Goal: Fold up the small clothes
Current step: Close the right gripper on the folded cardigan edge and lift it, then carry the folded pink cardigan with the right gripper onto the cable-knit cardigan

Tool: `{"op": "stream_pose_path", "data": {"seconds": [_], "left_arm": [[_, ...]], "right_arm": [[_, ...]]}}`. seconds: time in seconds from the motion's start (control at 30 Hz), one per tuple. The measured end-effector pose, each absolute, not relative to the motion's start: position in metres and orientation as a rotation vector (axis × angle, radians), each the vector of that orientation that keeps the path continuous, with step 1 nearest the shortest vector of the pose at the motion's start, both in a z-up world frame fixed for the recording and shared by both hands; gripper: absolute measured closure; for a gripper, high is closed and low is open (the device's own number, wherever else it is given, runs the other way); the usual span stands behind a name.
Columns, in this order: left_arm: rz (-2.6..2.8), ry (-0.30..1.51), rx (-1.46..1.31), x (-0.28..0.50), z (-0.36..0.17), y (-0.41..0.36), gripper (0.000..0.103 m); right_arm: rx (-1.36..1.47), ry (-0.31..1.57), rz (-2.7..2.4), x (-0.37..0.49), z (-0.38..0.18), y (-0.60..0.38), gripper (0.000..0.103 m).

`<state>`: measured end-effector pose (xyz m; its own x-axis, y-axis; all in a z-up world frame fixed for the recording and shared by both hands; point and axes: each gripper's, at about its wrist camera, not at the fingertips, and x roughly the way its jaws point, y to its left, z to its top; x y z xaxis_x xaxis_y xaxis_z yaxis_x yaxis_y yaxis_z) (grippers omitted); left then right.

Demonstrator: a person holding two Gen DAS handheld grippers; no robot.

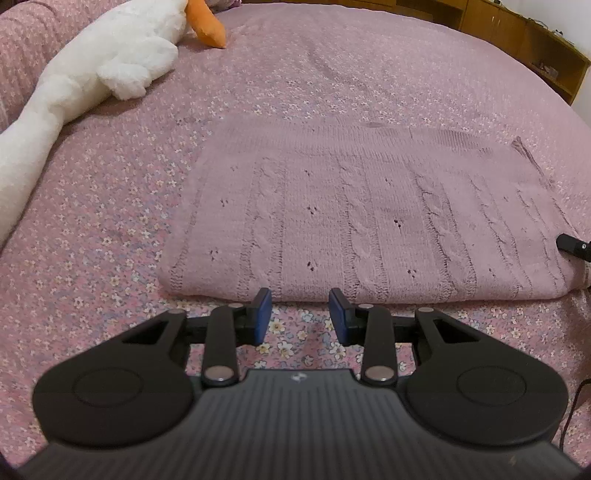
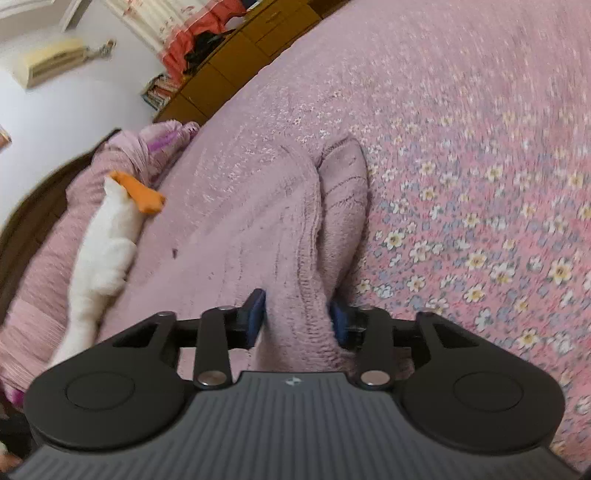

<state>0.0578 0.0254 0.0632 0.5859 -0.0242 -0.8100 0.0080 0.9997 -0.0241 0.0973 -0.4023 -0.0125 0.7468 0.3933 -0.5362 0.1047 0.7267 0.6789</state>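
Observation:
A pink cable-knit sweater lies folded flat on the pink flowered bedspread. My left gripper hovers just short of the sweater's near edge. It is open, and only bedspread shows between its blue pads. In the right wrist view the sweater is bunched up at its side edge. My right gripper is shut on that thick knit edge, which fills the gap between the pads. A black part of the right tool pokes in at the sweater's right edge.
A white plush goose with an orange beak lies along the bed's far left, also visible as the goose. Wooden cabinets stand beyond the bed. Pink pillows sit at the head end. Flowered bedspread stretches to the right.

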Motion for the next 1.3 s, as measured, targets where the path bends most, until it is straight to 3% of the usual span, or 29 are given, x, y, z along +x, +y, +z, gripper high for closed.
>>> {"op": "stream_pose_path", "data": {"seconds": [0.2,0.33,0.73,0.8,0.87,1.3], "left_arm": [[-0.016,0.949,-0.018,0.058,0.063,0.025,0.067],[-0.023,0.940,-0.013,0.056,0.065,0.026,0.067],[0.005,0.958,-0.008,0.055,0.068,0.036,0.067],[0.008,0.965,-0.001,0.054,0.069,0.037,0.062],[0.013,0.963,0.012,0.053,0.069,0.036,0.045],[0.025,0.949,0.053,0.051,0.077,0.038,0.043]], "right_arm": [[0.799,0.719,0.172,0.097,-0.016,-0.405,0.056],[0.706,0.684,0.171,0.096,-0.006,-0.394,0.072],[0.691,0.591,0.217,0.089,0.012,-0.387,0.073],[0.687,0.593,0.212,0.089,0.013,-0.386,0.073],[0.685,0.597,0.208,0.087,0.012,-0.388,0.073],[0.688,0.536,0.245,0.082,0.042,-0.371,0.075]]}}
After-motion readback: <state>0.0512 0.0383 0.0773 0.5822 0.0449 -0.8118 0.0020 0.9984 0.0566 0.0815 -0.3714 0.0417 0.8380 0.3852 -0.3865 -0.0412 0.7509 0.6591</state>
